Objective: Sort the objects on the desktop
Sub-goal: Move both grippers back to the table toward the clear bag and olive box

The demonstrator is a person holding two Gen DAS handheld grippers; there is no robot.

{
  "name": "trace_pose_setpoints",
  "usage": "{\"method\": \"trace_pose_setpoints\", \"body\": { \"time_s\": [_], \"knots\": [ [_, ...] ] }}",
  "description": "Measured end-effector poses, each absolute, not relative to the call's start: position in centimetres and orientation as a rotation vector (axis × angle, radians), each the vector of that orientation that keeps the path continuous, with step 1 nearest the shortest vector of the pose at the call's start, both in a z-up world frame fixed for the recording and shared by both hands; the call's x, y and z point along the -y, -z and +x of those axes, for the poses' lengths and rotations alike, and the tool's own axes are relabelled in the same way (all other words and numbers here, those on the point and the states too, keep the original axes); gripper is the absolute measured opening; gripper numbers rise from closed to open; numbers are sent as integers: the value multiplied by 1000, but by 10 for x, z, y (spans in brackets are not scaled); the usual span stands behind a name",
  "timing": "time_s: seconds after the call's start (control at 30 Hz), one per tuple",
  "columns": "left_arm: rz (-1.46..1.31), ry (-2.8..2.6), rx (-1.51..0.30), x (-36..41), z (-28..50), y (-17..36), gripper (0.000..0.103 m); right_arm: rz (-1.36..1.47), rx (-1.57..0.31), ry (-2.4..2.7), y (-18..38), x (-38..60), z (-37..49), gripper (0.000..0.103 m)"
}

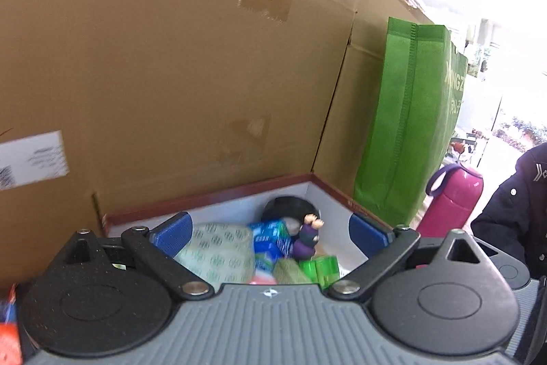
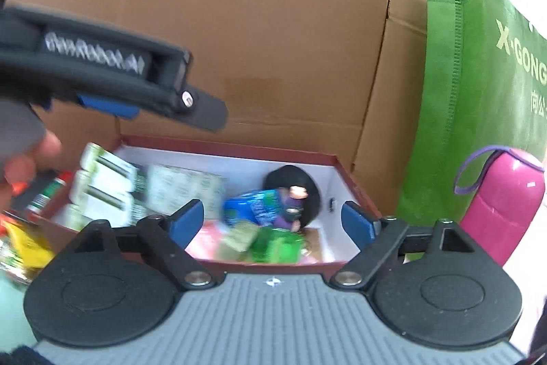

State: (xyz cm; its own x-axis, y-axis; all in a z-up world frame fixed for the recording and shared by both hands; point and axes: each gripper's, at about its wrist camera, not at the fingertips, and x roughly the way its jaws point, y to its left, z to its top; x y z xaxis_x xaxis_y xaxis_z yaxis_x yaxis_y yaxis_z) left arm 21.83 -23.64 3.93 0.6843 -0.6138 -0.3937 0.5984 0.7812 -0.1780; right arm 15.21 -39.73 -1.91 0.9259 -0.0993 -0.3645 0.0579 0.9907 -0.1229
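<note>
A red-rimmed box (image 1: 212, 199) with white inner walls holds sorted items: a pale printed tissue pack (image 1: 218, 248), a blue packet (image 1: 271, 236), a purple figurine (image 1: 307, 240), a black round object (image 1: 289, 207) and green packets (image 1: 323, 269). My left gripper (image 1: 271, 233) is open and empty above the box. The box (image 2: 239, 147) also shows in the right wrist view, with the figurine (image 2: 292, 206) and white-green packs (image 2: 106, 187) at its left. My right gripper (image 2: 273, 221) is open and empty over the box. The left gripper's body (image 2: 112, 74) crosses the upper left.
Large cardboard cartons (image 1: 171, 57) stand right behind the box. A green fabric bag (image 1: 407, 125) and a pink bottle (image 1: 454, 200) stand to the right. Loose packets and a small bottle (image 2: 48, 190) lie left of the box. A person in dark clothing (image 1: 512, 211) is at far right.
</note>
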Motion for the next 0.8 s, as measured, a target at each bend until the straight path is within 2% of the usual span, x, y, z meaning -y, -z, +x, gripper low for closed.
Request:
{"method": "trace_pose_setpoints", "body": {
  "time_s": [0.17,0.3,0.8],
  "knots": [
    [-50,644,-454,205,182,-46,101,-57,-412,80,11,377,133,91],
    [-18,507,-559,187,161,-54,101,-39,-401,47,7,355,114,92],
    [-4,252,-497,73,77,-42,101,-39,-417,-123,15,256,46,95]
  ]
}}
